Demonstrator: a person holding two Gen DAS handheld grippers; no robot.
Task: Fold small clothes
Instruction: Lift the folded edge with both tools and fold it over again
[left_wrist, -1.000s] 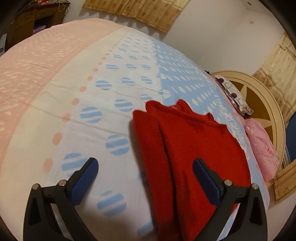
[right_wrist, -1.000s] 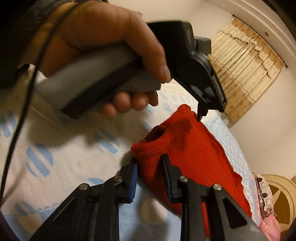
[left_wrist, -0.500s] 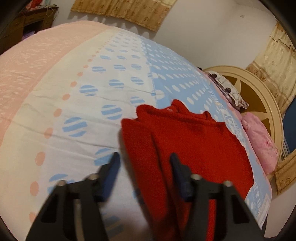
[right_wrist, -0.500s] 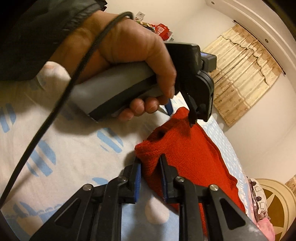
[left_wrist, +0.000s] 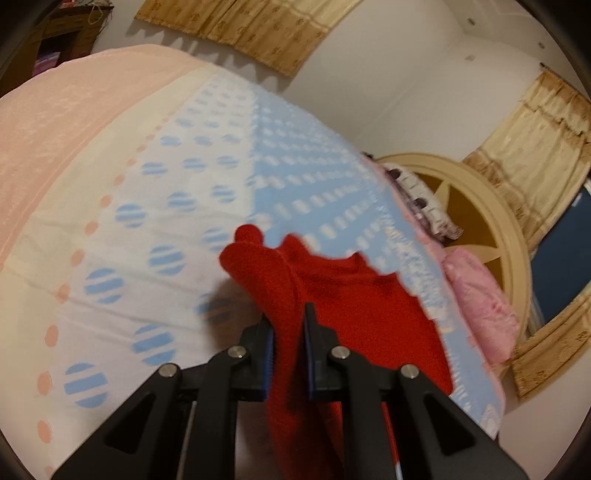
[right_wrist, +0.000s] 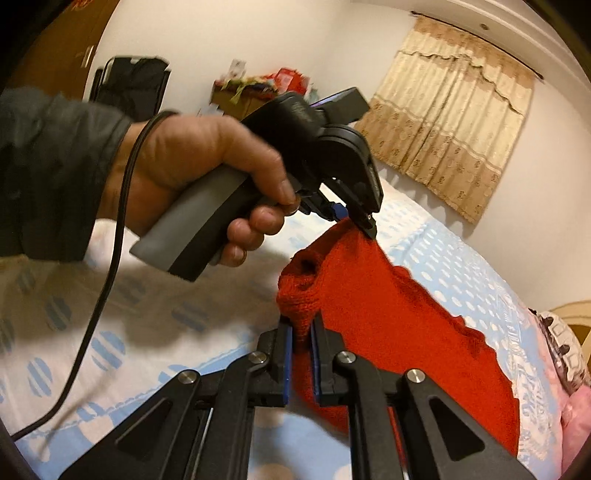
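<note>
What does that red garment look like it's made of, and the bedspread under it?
The red garment looks like a chunky knit, probably wool or acrylic: a nubbly matte surface with a scalloped edge. The bedspread looks like thin woven cotton, matte, with a printed pattern of dots and stripes and shallow creases. The fibre of either is uncertain.

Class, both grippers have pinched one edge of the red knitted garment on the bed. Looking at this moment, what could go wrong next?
1. The right gripper pinches only a small bunched corner of the red knitted garment, so the knit may slip out.
2. The left gripper, whose jaws have just been closing, clamps a thick fold; layers could separate and undo the fold.
3. The rest trails on the bedspread and may drag unevenly.
</note>
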